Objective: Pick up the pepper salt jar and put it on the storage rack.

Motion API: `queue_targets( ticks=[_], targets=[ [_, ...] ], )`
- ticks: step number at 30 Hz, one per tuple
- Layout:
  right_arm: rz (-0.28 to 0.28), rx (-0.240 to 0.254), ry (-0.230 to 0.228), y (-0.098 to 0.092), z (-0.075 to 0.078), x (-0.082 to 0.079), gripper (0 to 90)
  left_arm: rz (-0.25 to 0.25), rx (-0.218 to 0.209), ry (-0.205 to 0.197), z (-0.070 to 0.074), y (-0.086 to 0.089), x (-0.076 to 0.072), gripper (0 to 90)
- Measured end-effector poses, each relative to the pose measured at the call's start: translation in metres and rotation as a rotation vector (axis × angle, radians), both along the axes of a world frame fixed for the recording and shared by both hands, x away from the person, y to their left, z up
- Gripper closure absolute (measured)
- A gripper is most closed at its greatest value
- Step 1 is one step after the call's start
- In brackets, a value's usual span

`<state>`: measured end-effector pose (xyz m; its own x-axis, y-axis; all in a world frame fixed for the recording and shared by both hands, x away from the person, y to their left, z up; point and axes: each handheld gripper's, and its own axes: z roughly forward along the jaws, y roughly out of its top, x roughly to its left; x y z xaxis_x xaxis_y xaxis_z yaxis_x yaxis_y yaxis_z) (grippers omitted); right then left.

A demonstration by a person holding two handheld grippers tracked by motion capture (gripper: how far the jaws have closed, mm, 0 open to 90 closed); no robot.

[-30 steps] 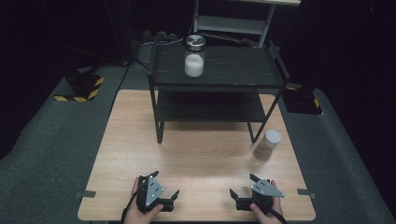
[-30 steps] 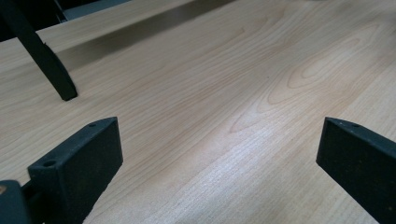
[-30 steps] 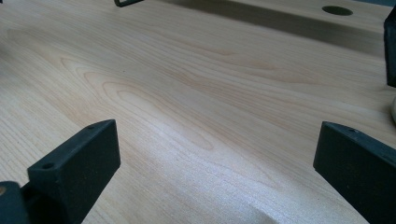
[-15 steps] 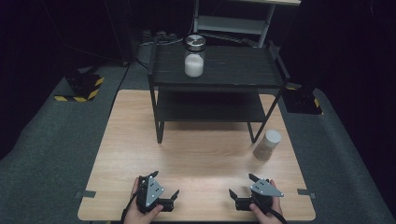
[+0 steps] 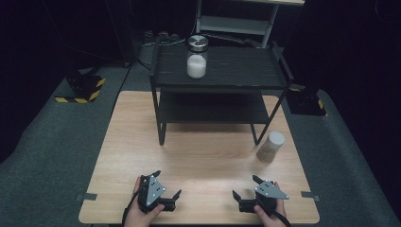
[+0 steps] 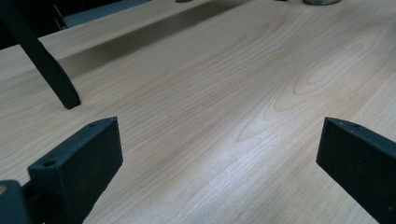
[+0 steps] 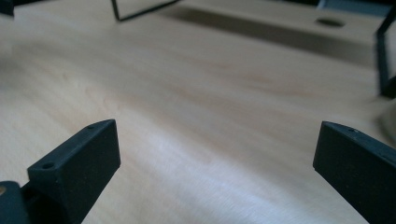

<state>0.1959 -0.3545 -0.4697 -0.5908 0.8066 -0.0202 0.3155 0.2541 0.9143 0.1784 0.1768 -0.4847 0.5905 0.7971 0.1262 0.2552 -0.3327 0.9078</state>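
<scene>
Two tools sit low at the near edge of the wooden worktop [image 5: 198, 156], each held in a hand; the left tool [image 5: 166, 184] is near the left corner and the right tool [image 5: 246, 189] is near the right corner, well apart from each other; both have their jaws spread wide and hold nothing; in the left gripper view the left tool [image 6: 219, 154] has only bare wood between its jaws, and one black leg of the rack [image 6: 44, 60] stands farther off; in the right gripper view the right tool [image 7: 215, 154] also has only bare wood between its jaws; the nearest thing to the tools is a small jar with a white lid [image 5: 271, 146], which stands upright on the worktop, just beside the right front leg of the black rack [image 5: 222, 75] and ahead of the right tool; on the top shelf of the rack stands a glass jar with white stuff inside [image 5: 196, 56] and a shiny lid.
</scene>
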Motion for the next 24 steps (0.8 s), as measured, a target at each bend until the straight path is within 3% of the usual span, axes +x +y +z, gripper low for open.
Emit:
queue_targets(
  ticks=[2, 10, 24],
  targets=[
    [-0.027, 0.037, -0.034, -0.006, 0.003, -0.006, 0.3, 0.005, -0.014, 0.006, 0.0, 0.003, -0.001, 0.8],
    [-0.076, 0.106, -0.081, -0.025, 0.01, -0.012, 0.1, 0.009, -0.026, 0.001, -0.002, 0.006, -0.006, 0.8],
    [-0.133, 0.113, -0.097, -0.028, 0.013, -0.014, 0.1, 0.001, -0.023, -0.003, -0.002, 0.007, -0.007, 0.8]
  ],
)
